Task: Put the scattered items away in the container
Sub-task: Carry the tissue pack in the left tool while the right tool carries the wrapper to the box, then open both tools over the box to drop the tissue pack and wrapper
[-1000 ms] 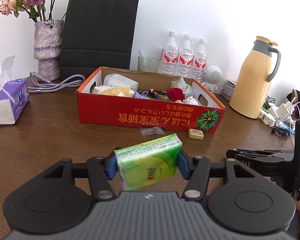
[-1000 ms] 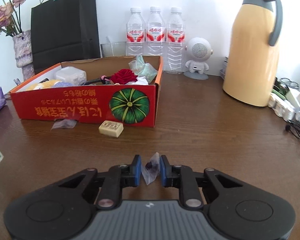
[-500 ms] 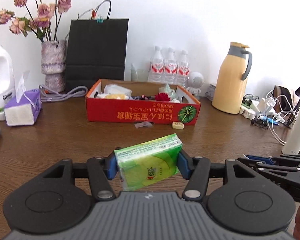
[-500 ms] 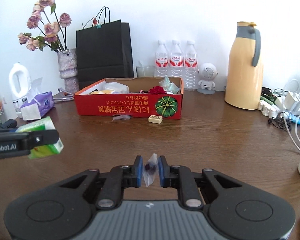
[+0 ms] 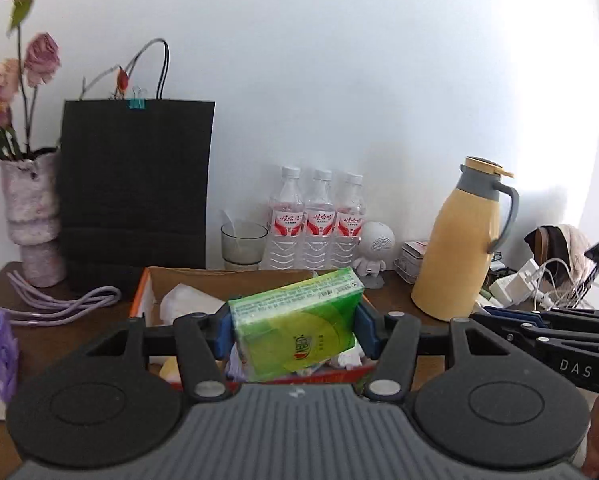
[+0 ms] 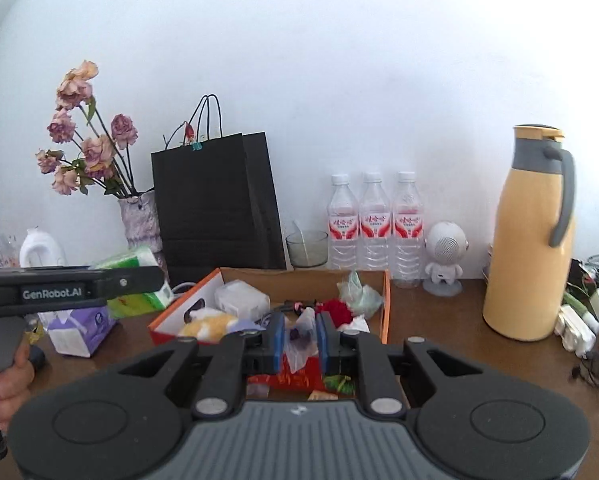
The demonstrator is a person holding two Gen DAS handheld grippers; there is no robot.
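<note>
1. The left tongs (image 5: 295,330) are clamped on a green tissue pack (image 5: 299,324), blue pads pressed against its two ends; the pack sits tilted, its right end higher.
2. The right tongs (image 6: 298,342) are squeezed together on a small clear packet (image 6: 301,334) with something dark inside.
3. Both are held in the air above the near wall of the red cardboard box (image 6: 385,304), which stands on the brown bench (image 6: 439,320).
4. Inside the box lie a white pouch (image 6: 241,300), a yellow soft thing (image 6: 207,322), a red rose (image 6: 337,310) and a crumpled pale-green wrapper (image 6: 359,294).
5. Behind the box stand a black paper bag (image 6: 215,204), a glass (image 6: 306,248), three water bottles (image 6: 373,224) and a yellow thermos jug (image 6: 529,240).
6. A purple tissue box (image 6: 81,328) rests left of the box.
7. A hand (image 6: 3,388) grips the left handle.
</note>
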